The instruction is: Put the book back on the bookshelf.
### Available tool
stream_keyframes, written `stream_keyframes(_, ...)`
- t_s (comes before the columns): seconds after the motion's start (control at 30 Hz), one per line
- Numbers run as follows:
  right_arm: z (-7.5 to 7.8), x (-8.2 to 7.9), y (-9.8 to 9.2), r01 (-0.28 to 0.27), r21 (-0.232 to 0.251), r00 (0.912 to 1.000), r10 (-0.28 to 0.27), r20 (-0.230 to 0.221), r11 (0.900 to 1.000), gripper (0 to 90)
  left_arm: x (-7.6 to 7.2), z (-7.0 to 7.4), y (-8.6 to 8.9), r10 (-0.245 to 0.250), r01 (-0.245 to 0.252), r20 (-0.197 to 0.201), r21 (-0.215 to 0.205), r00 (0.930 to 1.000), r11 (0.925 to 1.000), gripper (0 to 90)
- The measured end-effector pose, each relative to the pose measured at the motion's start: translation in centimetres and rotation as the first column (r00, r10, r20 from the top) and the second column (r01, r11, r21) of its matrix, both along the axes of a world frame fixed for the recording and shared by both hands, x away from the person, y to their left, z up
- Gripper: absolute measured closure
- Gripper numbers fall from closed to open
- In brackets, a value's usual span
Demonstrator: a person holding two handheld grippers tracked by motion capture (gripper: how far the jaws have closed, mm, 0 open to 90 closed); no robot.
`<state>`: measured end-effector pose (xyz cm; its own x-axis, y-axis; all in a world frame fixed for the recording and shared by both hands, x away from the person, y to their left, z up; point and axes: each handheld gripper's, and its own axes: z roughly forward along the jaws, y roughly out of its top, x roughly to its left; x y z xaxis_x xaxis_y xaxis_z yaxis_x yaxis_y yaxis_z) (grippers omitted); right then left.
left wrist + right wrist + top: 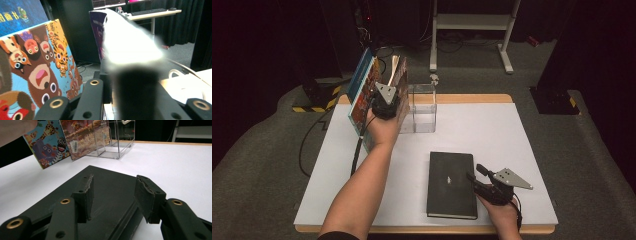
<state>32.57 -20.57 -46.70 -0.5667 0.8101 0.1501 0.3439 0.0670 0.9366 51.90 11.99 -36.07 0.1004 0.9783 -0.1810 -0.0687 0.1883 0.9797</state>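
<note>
Several picture books stand leaning at the table's back left: a blue one, an animal-cartoon one, and a third picture book resting against a clear acrylic box. My left gripper is shut on that third book's top edge, and its white pages rise between the jaws. A black book lies flat near the front. My right gripper stands open at the black book's right edge, its jaws spread above the cover.
The white tabletop has a wooden rim. Behind the table stand a white metal frame and a yellow-black striped base. A cable trails off the left side. In the left gripper view, a desk with a keyboard stands farther off.
</note>
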Motion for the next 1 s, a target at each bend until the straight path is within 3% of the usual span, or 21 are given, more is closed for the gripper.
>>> stream_keyframes(0.2,0.1,-0.1,0.1,-0.002,0.0,1.0,0.002,0.002,1.0,49.4,-0.4,-0.2,0.0,0.007,-0.007,-0.021,0.0,0.9998,1.0,74.4)
stream_keyframes(0.43,0.0,0.0,0.1,-0.002,0.004,1.0,0.002,-0.001,1.0,49.4,-1.0,-1.4,0.3,0.002,-0.003,-0.048,-0.036,0.9989,0.9993,73.0)
stream_keyframes(0.57,0.0,0.0,0.2,-0.005,0.001,1.0,0.005,-0.002,1.0,49.4,-1.3,-1.9,0.7,0.009,-0.011,-0.056,-0.048,0.9984,0.9988,76.5)
stream_keyframes(0.7,-0.1,0.0,0.3,-0.008,0.0,1.0,0.008,-0.005,1.0,49.5,-1.4,-1.8,0.8,0.029,-0.031,-0.054,-0.045,0.9981,0.9985,80.2)
stream_keyframes(1.0,-0.1,0.0,0.5,-0.012,-0.004,0.9999,0.012,-0.006,1.0,49.5,-1.7,-2.0,1.0,0.049,-0.051,-0.048,-0.035,0.9976,0.9981,79.5)
